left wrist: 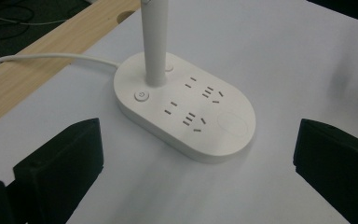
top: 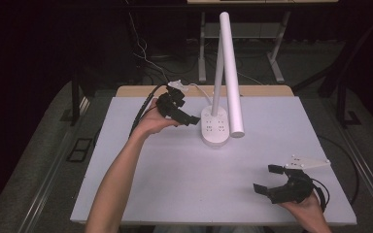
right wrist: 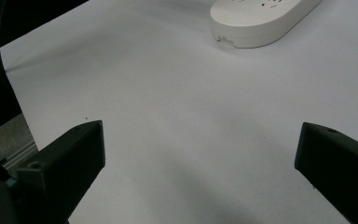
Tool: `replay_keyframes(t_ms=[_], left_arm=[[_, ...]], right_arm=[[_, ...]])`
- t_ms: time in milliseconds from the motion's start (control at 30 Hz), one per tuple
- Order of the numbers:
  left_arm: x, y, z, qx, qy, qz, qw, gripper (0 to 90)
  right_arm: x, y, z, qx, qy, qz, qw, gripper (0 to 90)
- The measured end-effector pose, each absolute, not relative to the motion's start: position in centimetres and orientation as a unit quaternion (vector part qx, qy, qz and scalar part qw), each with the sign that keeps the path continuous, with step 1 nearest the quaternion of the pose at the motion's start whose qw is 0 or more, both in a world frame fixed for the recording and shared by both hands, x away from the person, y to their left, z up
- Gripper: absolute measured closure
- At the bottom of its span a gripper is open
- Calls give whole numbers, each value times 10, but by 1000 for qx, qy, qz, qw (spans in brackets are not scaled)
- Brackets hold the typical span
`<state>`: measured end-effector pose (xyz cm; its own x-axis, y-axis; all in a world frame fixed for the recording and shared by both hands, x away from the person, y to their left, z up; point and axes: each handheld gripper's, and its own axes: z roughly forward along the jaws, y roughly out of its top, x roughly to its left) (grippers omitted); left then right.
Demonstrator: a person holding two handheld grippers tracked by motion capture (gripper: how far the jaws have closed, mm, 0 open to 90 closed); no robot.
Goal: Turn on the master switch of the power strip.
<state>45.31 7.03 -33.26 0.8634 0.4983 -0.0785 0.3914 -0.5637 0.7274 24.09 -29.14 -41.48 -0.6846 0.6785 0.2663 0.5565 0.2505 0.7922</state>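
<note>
Hovering left gripper (top: 188,118), jaws wide apart, beside white oval socket-base desk lamp (left wrist: 185,109) | right gripper (top: 271,179) gaping, empty | risk: nudging lamp's tall white stem (top: 217,73) could topple it

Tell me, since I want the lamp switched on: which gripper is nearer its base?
Left. The left gripper hovers just beside the lamp base, jaws open toward it. The right gripper sits far off, near the table's front right corner.

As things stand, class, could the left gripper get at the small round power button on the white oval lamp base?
Probably yes. The left gripper hangs just beside the white oval lamp base, jaws open, and the round power button lies bare on top; nothing lies between them, though the upright white stem stands close beside it.
</note>
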Motion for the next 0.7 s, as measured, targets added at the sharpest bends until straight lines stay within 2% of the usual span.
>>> replay_keyframes(t_ms=[333,600,700], left_arm=[[473,61,-346,882,266,62,383,7],[487,60,-353,872,308,57,377,22],[491,58,-357,852,336,56,396,38]], right_arm=[[241,-292,-415,396,786,470,64,10],[241,-291,-416,392,789,469,64,10],[241,-291,-416,392,789,468,64,10]])
